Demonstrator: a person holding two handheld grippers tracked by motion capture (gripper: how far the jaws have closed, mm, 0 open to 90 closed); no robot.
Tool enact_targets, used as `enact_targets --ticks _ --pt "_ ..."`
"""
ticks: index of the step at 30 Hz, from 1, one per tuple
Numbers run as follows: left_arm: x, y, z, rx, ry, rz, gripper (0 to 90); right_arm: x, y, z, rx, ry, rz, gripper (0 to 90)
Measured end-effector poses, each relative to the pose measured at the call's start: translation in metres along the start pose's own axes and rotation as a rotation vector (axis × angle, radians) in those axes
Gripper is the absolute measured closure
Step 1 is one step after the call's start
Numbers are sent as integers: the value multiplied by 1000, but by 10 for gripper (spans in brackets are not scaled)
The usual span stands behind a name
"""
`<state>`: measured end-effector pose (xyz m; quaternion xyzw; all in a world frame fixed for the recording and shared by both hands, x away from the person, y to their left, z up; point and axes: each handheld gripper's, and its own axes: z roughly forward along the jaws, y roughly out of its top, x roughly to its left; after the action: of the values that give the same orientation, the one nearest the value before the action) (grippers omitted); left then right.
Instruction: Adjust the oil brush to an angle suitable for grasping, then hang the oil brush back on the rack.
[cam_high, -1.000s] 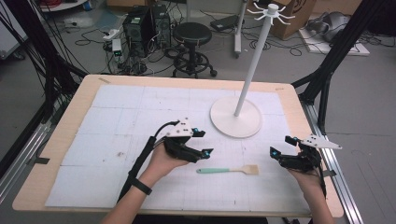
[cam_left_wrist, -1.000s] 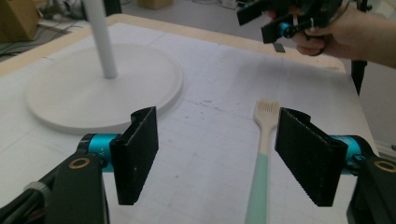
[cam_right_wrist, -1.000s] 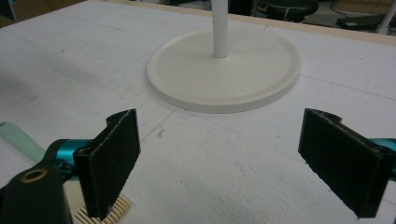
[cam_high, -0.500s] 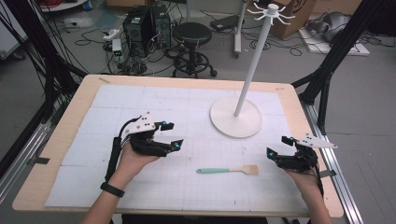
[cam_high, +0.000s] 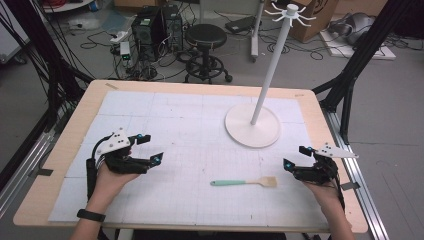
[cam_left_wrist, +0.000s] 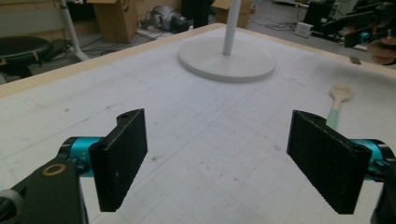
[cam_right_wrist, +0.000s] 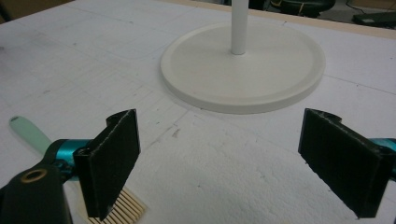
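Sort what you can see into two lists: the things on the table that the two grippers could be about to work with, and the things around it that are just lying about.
Likely part of the job:
brush with a mint handle
white hook stand
left gripper, open
right gripper, open

Just lying about, on the floor beyond the table:
black stool
computer tower
cardboard box

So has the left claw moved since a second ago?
Yes. The left claw has slid left across the table, away from the spatula and the white stand base, which stayed put. It now hangs open near the table's left side.
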<state>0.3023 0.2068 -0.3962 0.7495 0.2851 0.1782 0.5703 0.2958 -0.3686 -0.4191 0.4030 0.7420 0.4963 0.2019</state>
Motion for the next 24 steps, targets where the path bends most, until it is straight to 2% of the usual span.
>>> enact_targets --ticks 7,9,14,24 --pt "16 -13 -21 -8 55 -12 195 0 0 -1 -2 1 -8 117" --pt "23 -19 -32 -20 91 -27 195 -1 -1 -1 2 4 -1 117" --pt "31 -23 -41 -38 127 -55 192 -1 -1 -1 -2 8 -1 117" --pt "33 -24 -40 -35 128 -56 186 -3 1 -4 -14 20 -3 116"
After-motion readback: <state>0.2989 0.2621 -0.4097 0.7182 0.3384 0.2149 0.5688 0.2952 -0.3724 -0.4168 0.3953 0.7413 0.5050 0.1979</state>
